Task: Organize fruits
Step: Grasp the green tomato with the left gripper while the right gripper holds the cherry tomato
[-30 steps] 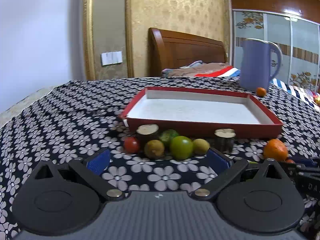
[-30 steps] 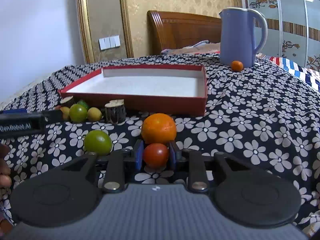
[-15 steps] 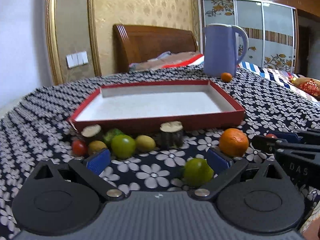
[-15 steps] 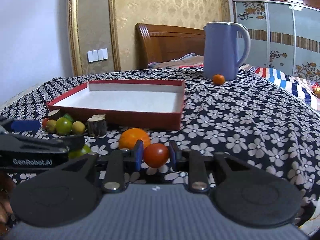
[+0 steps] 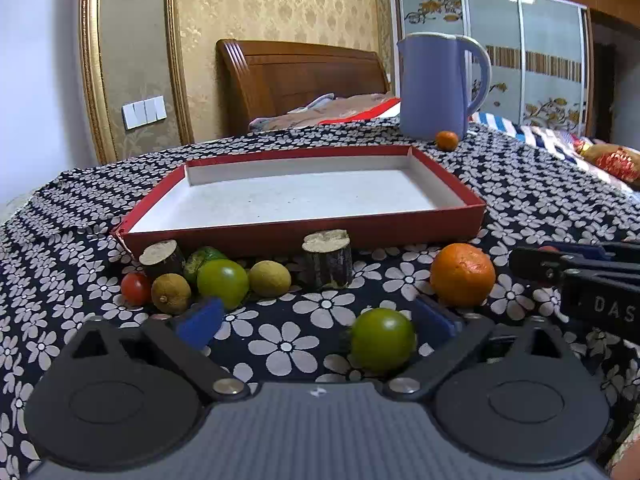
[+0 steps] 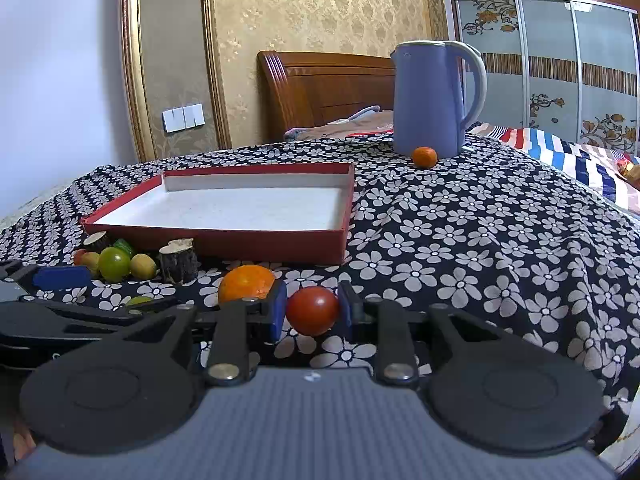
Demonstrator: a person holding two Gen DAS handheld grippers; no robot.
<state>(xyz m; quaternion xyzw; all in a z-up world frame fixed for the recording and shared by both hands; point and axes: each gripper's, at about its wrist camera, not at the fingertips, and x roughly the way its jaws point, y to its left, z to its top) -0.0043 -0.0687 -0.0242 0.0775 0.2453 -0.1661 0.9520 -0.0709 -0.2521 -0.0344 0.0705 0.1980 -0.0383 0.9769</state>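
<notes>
An empty red tray (image 5: pixel 304 236) with a white floor lies on the flowered cloth. Before its near wall sit a red tomato (image 5: pixel 135 288), a brown fruit (image 5: pixel 171 293), a green fruit (image 5: pixel 222 283), a yellow fruit (image 5: pixel 269 278) and an orange (image 5: pixel 462 274). My left gripper (image 5: pixel 316 320) is open, with a green tomato (image 5: pixel 382 339) between its fingers, close to the right one. My right gripper (image 6: pixel 312 310) is shut on a red tomato (image 6: pixel 313 310), held just above the cloth beside the orange (image 6: pixel 245 283).
Two short wood stumps (image 5: pixel 328 257) (image 5: pixel 160 256) stand by the tray's near wall. A blue kettle (image 6: pixel 436 100) with a small orange (image 6: pixel 425 157) at its foot stands behind the tray. The right gripper's body (image 5: pixel 584 280) reaches in at the left view's right edge.
My left gripper has swung right and closed in on the green tomato, which now lies between its fingers. My right gripper has lifted the red tomato and drifted right.
</notes>
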